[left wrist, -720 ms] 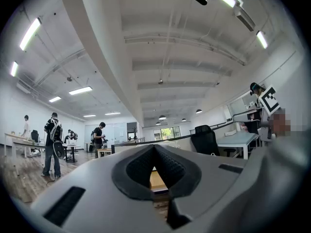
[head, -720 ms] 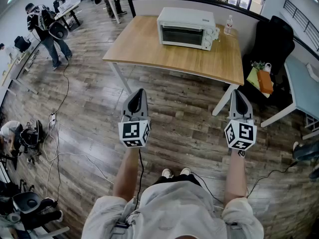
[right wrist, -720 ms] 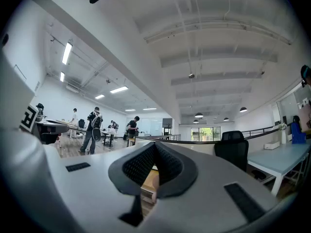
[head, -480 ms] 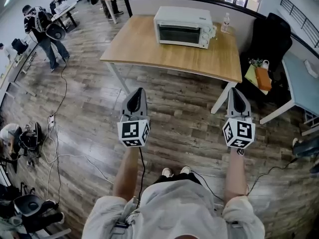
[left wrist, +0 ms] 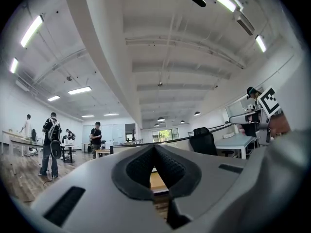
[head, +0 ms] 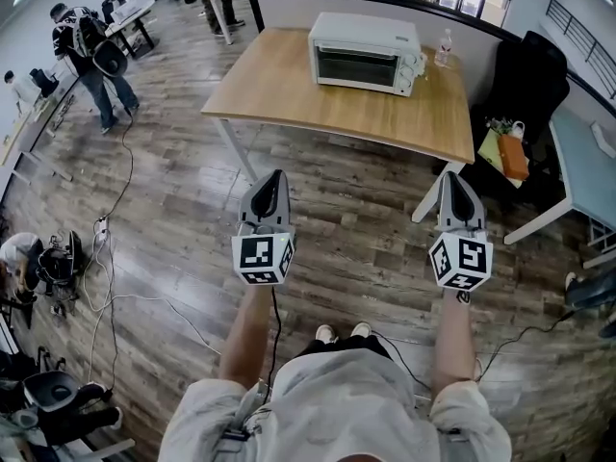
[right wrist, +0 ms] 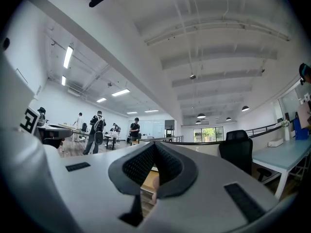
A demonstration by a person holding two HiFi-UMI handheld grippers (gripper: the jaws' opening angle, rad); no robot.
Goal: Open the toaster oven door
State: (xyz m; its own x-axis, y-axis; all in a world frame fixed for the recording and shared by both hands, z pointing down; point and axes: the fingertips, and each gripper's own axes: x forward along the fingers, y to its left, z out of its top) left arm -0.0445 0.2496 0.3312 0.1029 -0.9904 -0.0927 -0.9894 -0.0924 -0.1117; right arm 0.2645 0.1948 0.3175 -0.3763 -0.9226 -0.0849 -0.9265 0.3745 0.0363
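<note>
The white toaster oven [head: 366, 54] stands at the far side of a wooden table [head: 289, 94], its dark glass door shut. Both grippers are held level over the floor, well short of the table. My left gripper [head: 272, 179] is shut with nothing in it; in the left gripper view its fingertips [left wrist: 154, 147] meet. My right gripper [head: 452, 179] is likewise shut and empty, its fingertips [right wrist: 154, 144] pressed together. A strip of the wooden table [left wrist: 158, 181] shows through the gap below the left jaws.
A water bottle [head: 443, 48] stands right of the oven. A black chair [head: 527, 85] and an orange bag [head: 510, 157] are beside the table's right end. Cables [head: 115, 258] trail over the floor at left. People [head: 87, 51] stand far left.
The head view has swung slightly, so the table and oven sit a little further right. Both grippers stay shut, level, and about where they were.
</note>
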